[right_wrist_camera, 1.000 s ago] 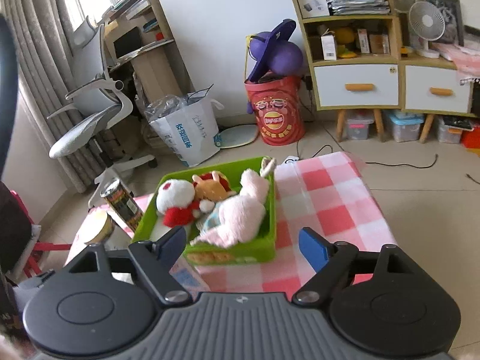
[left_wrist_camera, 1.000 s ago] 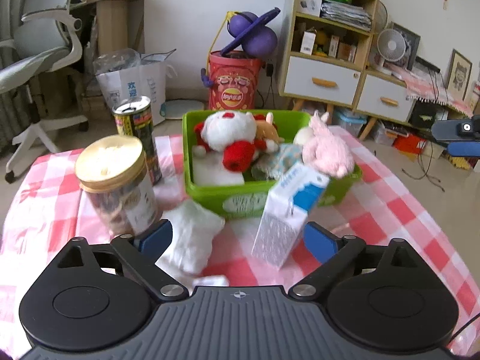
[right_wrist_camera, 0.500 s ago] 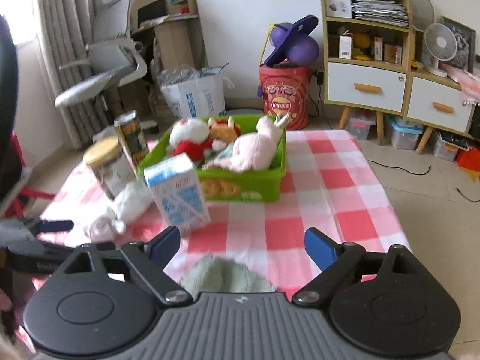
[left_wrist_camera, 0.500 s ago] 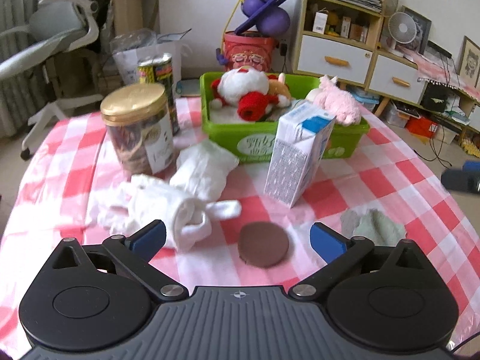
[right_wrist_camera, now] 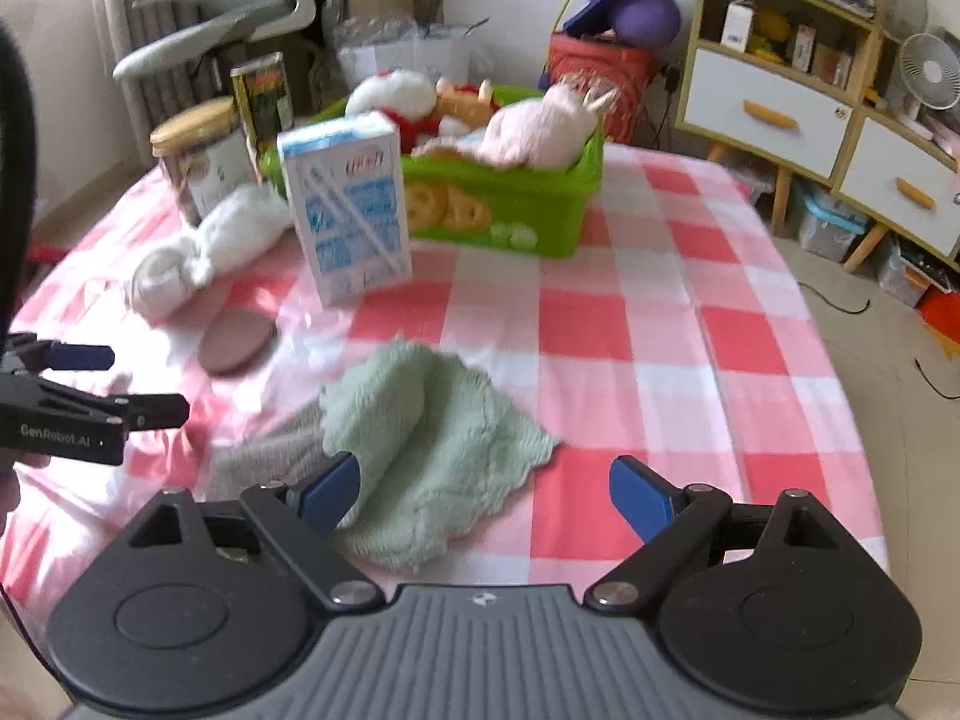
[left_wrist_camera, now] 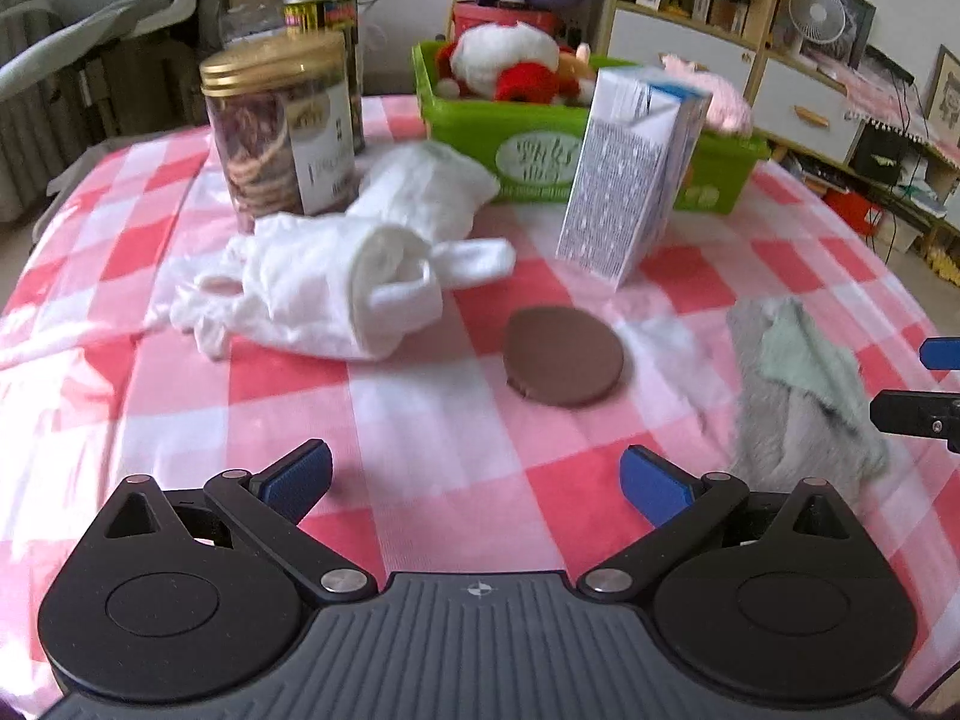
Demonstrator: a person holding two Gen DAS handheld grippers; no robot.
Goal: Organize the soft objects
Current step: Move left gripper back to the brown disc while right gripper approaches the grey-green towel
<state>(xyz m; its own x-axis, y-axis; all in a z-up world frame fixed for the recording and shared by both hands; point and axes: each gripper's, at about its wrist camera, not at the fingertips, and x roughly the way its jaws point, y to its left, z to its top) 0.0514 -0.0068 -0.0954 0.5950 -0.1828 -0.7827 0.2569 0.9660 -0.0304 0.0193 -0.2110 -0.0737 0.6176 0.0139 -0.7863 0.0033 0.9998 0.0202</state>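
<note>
Jar (left_wrist_camera: 279, 126) with gold lid at ten o'clock on the checked cloth (left_wrist_camera: 420, 420), white soft toy (left_wrist_camera: 336, 276) lying just beside. Brown disc (left_wrist_camera: 563, 356) at centre, milk carton (left_wrist_camera: 630, 174) upright at one o'clock, touching the green basket (left_wrist_camera: 540, 144) of plush toys. Green towel (right_wrist_camera: 420, 450) crumpled at three o'clock. Left gripper (left_wrist_camera: 474, 477) spread wide, holding nothing. Right gripper (right_wrist_camera: 483, 486) spread too, left fingertip (right_wrist_camera: 330, 489) over the towel's edge.

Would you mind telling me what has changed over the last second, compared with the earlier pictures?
Both grippers drew back from the green basket and came down low over the table: the left gripper now faces the brown disc, the right gripper the green cloth. Both stayed open and empty. No object moved.
</note>
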